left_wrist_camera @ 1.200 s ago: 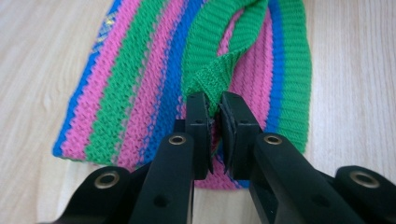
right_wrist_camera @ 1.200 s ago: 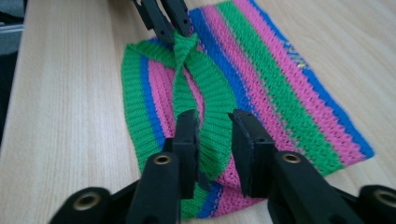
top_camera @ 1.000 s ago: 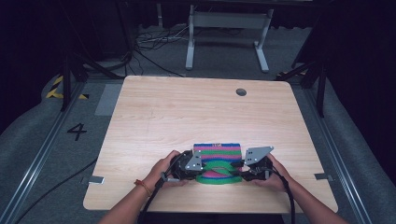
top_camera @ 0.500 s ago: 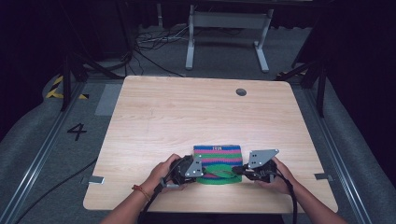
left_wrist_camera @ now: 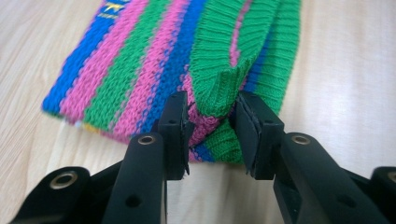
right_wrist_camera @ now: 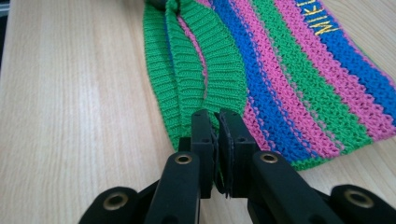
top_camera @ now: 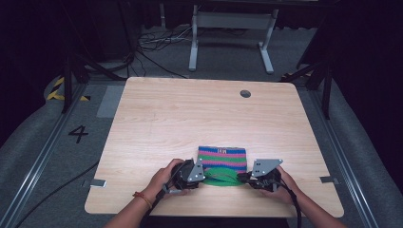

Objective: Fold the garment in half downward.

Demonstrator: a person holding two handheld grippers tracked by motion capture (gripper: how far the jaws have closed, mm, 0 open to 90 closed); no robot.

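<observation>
Nearest the person, the right gripper (right_wrist_camera: 218, 154) is clenched on the green ribbed hem of the striped green, pink and blue knitted cloth (top_camera: 222, 159), which lies on the pale wooden table (top_camera: 190, 114) near its front edge. At that hem's other end, the left gripper (left_wrist_camera: 212, 135) stands released, jaws straddling a raised fold. I judge a fold is being started; next the left must close on the hem, then both lift it toward the cloth's far edge.

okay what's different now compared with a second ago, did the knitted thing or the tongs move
Little changed. Both tongs slid slightly toward the near table edge, and the green cuff of the striped knit drew out toward the person. The right tongs are clamped on the green cuff; the left tongs straddle its other end with jaws apart. The knit's far striped part and the table stayed put.
</observation>
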